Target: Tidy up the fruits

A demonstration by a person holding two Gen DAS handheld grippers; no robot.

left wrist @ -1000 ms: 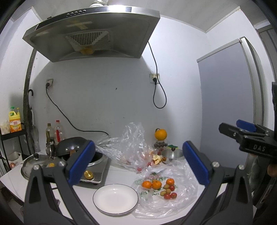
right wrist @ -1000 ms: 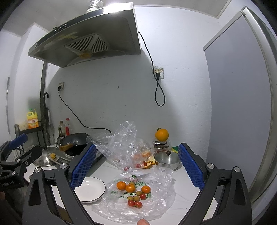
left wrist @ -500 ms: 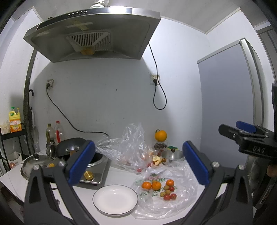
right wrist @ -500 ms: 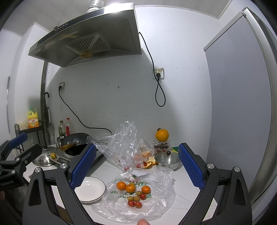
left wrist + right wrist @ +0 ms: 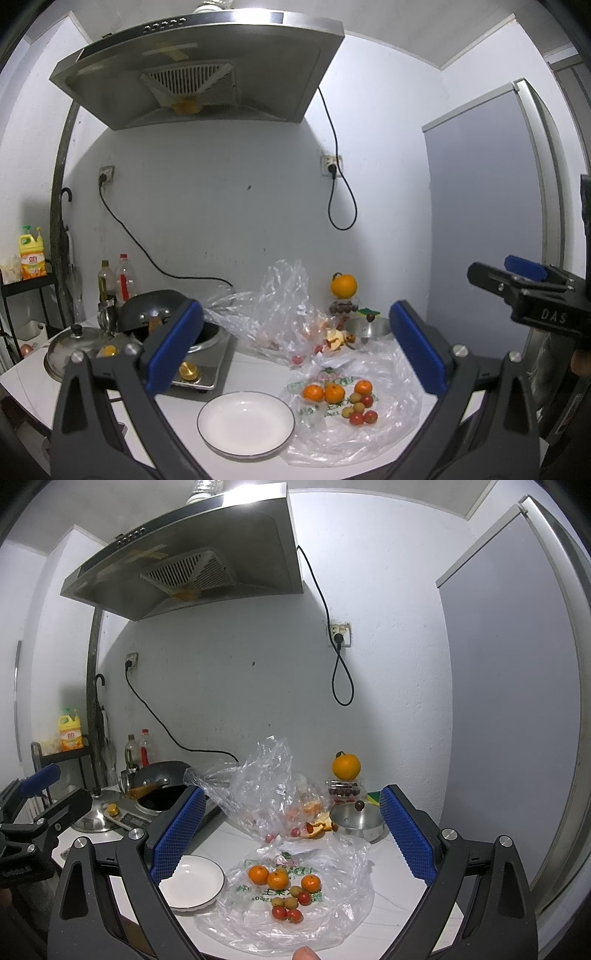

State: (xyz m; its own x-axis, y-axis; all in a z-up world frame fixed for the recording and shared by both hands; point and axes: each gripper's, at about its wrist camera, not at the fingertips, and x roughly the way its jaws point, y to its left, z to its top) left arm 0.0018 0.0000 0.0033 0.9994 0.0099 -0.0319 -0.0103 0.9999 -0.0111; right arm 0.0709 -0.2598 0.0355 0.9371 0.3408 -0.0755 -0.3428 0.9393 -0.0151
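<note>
well above the counter [image 5: 255,369] we hold both grippers level, aimed at the back wall; our left gripper [image 5: 295,350] and right gripper [image 5: 291,832] both stand released, jaws wide apart and gripping nothing. each shows at the edge of the other's view. the fruits sit near the counter's front edge on a flattened clear plastic bag [image 5: 388,417]: three mandarins [image 5: 334,393] in a row, with small yellowish fruits [image 5: 356,402] and red cherry tomatoes [image 5: 364,417] just in front of them. an empty white plate [image 5: 245,419] rests just left of the bag, touching its edge. behind, a crumpled second bag [image 5: 266,794] stands with more fruit inside, then a steel pot [image 5: 356,819] and an orange [image 5: 346,766] perched on a small box by the wall. a wok [image 5: 159,775] on a cooktop fills the counter's left end. since a second ago nothing on the counter has shifted and our grippers have barely drifted.
</note>
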